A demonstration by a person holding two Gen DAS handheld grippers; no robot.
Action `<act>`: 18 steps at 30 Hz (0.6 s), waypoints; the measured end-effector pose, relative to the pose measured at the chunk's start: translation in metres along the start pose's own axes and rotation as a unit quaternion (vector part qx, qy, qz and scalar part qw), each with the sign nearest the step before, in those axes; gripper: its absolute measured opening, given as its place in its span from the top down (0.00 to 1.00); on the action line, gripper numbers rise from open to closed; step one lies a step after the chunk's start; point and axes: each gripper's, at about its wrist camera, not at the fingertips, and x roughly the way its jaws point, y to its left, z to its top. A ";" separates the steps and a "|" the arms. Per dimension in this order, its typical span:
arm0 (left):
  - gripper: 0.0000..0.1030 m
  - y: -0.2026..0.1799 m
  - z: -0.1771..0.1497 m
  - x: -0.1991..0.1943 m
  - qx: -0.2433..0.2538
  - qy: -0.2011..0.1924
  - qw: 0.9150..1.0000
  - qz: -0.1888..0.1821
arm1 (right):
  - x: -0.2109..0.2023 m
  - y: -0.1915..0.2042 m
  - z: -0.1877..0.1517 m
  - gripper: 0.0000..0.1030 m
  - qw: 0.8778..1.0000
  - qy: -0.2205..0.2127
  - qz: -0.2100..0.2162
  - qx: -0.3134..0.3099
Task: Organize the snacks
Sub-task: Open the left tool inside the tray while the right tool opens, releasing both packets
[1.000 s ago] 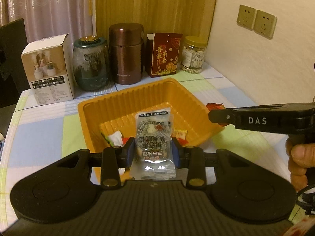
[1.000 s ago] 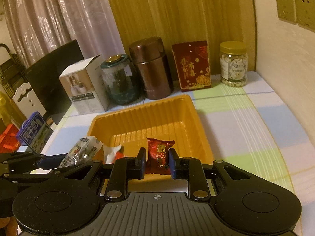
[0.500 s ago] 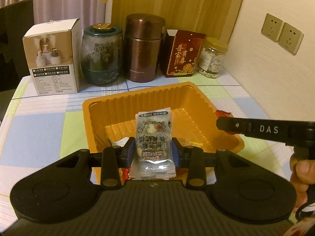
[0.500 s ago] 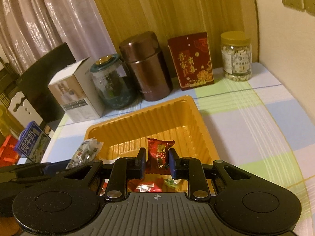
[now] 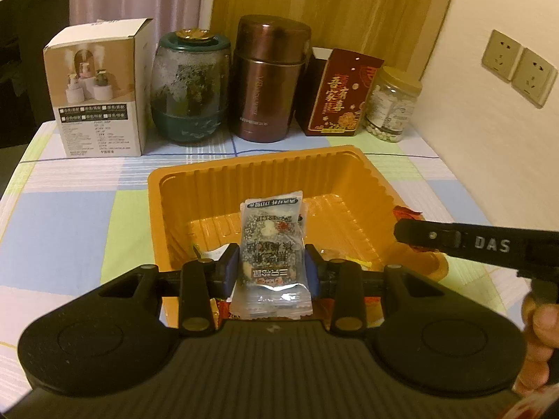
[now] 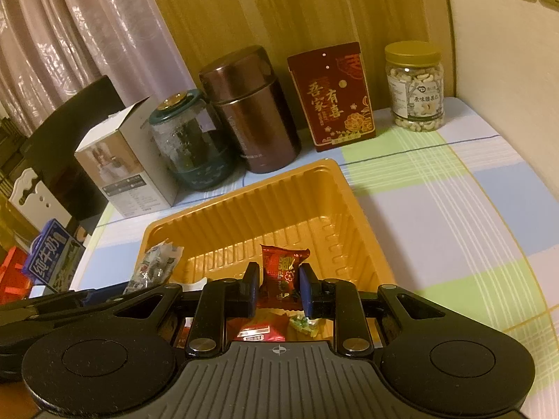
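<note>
A: Tray (image 5: 181, 181), orange, on checked cloth; few wrapped snacks already inside

B: Left gripper (image 5: 271, 269) jaws easing wider, clear snack packet (image 5: 270, 241) between them above tray. Right gripper (image 6: 279, 288) clamped on red candy (image 6: 281, 272), also over tray

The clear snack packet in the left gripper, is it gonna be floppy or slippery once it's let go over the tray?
The clear snack packet looks like thin glossy film, so probably slippery. It stands fairly straight between the left gripper pads, so its contents likely stiffen it, while the crinkled ends look floppy. Probably light, it should drop flat into the orange tray.
</note>
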 end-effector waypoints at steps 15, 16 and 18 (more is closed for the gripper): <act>0.50 -0.001 -0.008 -0.020 0.012 -0.011 1.000 0.003 | -0.004 -0.002 -0.005 0.76 1.000 0.003 0.000 0.000; 0.50 -0.002 -0.009 -0.020 0.014 -0.010 1.000 0.003 | -0.004 -0.002 -0.005 0.76 1.000 0.003 0.000 -0.001; 0.50 -0.003 -0.010 -0.021 0.018 -0.009 1.000 0.002 | -0.005 -0.001 -0.004 0.76 1.000 0.002 0.001 -0.003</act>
